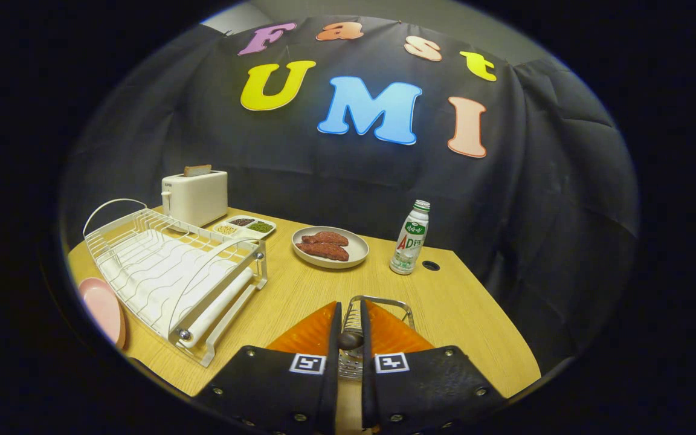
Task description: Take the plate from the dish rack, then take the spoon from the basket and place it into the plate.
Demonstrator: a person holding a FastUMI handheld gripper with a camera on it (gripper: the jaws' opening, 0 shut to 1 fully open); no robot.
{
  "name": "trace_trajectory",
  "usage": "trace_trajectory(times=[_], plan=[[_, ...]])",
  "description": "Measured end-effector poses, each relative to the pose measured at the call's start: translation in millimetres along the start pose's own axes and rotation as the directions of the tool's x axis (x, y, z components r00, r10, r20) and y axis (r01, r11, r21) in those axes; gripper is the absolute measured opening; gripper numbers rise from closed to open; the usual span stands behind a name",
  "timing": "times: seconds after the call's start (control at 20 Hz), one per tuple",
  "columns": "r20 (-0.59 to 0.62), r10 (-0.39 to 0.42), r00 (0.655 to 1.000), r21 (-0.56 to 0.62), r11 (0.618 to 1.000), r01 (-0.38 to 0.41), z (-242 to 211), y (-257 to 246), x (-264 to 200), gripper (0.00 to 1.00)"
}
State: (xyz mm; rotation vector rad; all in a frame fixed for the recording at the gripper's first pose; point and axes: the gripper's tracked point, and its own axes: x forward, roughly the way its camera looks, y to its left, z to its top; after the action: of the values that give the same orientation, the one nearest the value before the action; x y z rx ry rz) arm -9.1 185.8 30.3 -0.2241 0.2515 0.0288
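a: what sits far left on the table (444,302)?
b: a pink plate (103,309), flat on the wood, right beside the white rack (173,272). it is out of the rack.
a: and behind the rack?
b: a white toaster (195,196) with a slice of bread (197,170) poking out the top. next to it is a small tray (244,226) with three little heaps of food.
a: what comes next, going right?
b: a round dish (331,248) with two brown pieces of meat (325,244) on it. further right a small bottle (409,238) stands upright, and a dark hole (430,265) in the table is just beside it.
a: where is the claw (350,326)?
b: near the front, over the wire basket (378,311). its two orange fingers (312,335) are almost together, with just a thin gap.
a: is something in that gap?
b: yes, a thin dark handle end (350,340) sits between them. it looks like the spoon, standing in the basket. the fingers seem to squeeze it from both sides.
a: is the spoon on the plate?
b: no. the plate is well apart from it, off past the rack.
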Motion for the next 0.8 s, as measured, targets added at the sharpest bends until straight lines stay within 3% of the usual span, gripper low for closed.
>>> trace_trajectory(times=[0.05, 0.35, 0.8], plan=[[-0.001, 0.005, 1.0, 0.01, 1.0, -0.005, 2.7, -0.7, 0.4, 0.07], [0.025, -0.046, 0.999, 0.048, 0.998, 0.045, 29.8, -10.8, 6.5, 0.07], [0.118, -0.13, 0.984, 0.057, 0.991, 0.124, 120.5, -6.5, -26.6, 0.07]])
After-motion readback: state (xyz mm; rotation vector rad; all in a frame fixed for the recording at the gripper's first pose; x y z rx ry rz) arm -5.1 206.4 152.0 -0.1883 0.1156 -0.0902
